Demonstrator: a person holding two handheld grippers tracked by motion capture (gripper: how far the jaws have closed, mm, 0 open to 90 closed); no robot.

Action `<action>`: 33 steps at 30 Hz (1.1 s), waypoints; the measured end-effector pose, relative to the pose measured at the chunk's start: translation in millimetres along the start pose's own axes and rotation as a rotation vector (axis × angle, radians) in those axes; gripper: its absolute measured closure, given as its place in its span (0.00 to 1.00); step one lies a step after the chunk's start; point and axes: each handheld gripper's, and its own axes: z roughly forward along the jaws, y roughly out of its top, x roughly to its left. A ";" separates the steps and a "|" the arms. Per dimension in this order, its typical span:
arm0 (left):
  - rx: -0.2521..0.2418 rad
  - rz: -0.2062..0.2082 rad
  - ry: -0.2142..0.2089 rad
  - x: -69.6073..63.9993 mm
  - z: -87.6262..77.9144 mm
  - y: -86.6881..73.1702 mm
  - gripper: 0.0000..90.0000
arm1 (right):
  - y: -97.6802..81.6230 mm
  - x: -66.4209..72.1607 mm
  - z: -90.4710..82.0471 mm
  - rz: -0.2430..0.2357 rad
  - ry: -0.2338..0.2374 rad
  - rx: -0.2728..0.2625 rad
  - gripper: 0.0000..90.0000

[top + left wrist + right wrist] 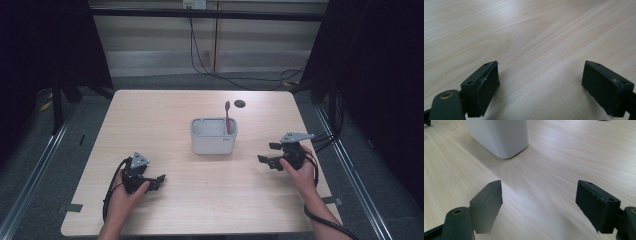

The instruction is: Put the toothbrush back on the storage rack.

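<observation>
Tabletop point(200, 210): pale wood-grain laminate, rounded corners, wide bare areas at lower centre and along the left and upper edges; small dark round hole point(240, 103) near the upper edge.
Holder point(213, 136): white, smooth, rounded-rectangular tub, centre of frame, well apart from every edge.
Toothbrush point(228, 117): red, slim, upright in the holder's right end.
Left gripper point(159, 180): lower left, black jaws spread, nothing between them.
Right gripper point(267, 153): right of the holder, jaws spread, nothing between them.
</observation>
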 end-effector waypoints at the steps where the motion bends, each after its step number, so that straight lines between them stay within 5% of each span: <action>1: 0.000 0.000 0.000 0.0 0.0 0.0 0.15 | -0.8 -0.7 -0.1 -0.006 -0.001 0.004 0.23; 33: -0.001 0.001 0.000 0.0 0.0 0.0 0.15 | -22.1 -10.4 6.6 -0.071 -0.094 0.102 0.24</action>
